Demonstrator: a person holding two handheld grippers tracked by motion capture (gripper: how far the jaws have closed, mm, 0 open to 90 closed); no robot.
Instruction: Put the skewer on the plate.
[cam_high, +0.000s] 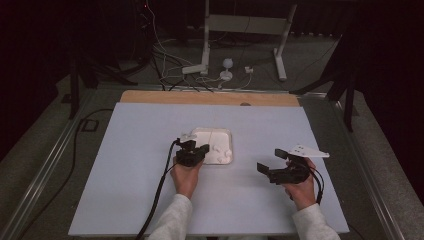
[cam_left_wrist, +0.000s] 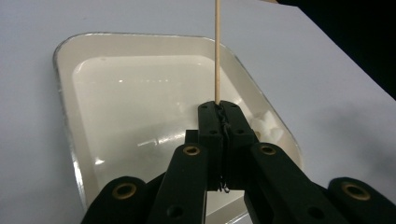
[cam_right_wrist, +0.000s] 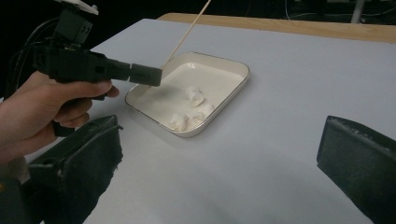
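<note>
Left gripper (cam_left_wrist: 218, 109) clamped on skewer (cam_left_wrist: 217, 46), tip up over tray (cam_left_wrist: 65, 93), likely ready to spear | right gripper (cam_high: 272, 161) jaws apart, you hover it beside; white pieces (cam_right_wrist: 191, 109) in tray mid-worktop (cam_high: 140, 150), probably your targets

Pale blue-grey surface (cam_high: 150, 165) with a bare wooden strip (cam_high: 150, 96) along the far edge. Just one white rounded-square tray (cam_high: 200, 134) sitting near the middle, few white lumps (cam_right_wrist: 187, 109) inside.
</note>
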